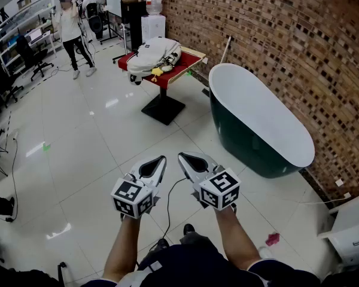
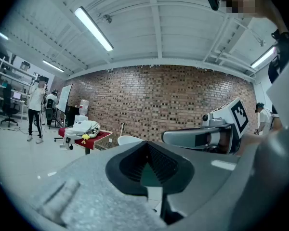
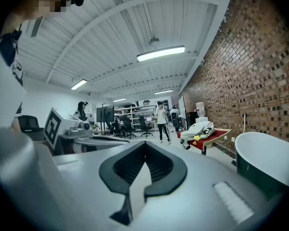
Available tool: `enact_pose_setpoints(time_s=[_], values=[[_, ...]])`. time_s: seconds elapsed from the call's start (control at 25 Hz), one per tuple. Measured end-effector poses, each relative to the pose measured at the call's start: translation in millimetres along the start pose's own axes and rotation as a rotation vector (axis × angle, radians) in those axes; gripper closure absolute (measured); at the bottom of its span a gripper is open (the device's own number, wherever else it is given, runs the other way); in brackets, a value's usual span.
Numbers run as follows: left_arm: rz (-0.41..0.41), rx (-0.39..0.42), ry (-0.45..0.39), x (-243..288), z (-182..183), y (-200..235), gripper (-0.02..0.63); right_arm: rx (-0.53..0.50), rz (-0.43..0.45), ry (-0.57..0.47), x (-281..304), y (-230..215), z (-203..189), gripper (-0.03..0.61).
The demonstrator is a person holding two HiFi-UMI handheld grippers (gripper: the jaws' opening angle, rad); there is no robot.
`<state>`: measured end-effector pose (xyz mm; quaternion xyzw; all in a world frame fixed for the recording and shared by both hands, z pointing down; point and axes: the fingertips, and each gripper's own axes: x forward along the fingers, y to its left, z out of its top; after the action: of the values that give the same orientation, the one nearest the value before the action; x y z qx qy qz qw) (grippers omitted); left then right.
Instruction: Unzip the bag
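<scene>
A white backpack (image 1: 154, 54) lies on a small red-topped table (image 1: 186, 62) far ahead across the floor; a yellow tag hangs at its front. It shows small in the left gripper view (image 2: 83, 128) and the right gripper view (image 3: 198, 129). My left gripper (image 1: 160, 161) and right gripper (image 1: 183, 158) are held side by side near my body, well short of the table. Both are shut with nothing between their jaws. Each gripper sees the other: the right gripper (image 2: 169, 137) is beside the left, and the left gripper (image 3: 97, 139) beside the right.
A dark green bathtub with a white rim (image 1: 260, 119) stands along the brick wall at right. A water dispenser (image 1: 154, 17) stands behind the table. A person (image 1: 70, 31) stands at far left near shelves and chairs. Glossy white floor lies between me and the table.
</scene>
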<state>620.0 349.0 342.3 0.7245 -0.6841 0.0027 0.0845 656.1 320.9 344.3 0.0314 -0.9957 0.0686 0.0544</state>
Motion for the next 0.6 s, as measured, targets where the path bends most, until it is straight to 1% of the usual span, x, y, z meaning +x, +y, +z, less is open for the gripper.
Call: enact_pose_setpoints(time_s=[0.16,0.28,0.4,0.6], values=[[0.007,-0.002,0.009,39,-8,-10,0.612,0.016,0.013,-0.01,-9,-42,1,0.572],[0.042,-0.01,0.015,62,-5,-12,0.612,0.038,0.034,-0.004,-10,-69,-2,0.572],[0.075,-0.017,0.027,77,-5,-8,0.612,0.055,0.054,-0.001,-8,-89,-4,0.572],[0.1,-0.024,0.058,98,-10,6,0.612,0.084,0.074,0.0,3,-114,-6,0.572]])
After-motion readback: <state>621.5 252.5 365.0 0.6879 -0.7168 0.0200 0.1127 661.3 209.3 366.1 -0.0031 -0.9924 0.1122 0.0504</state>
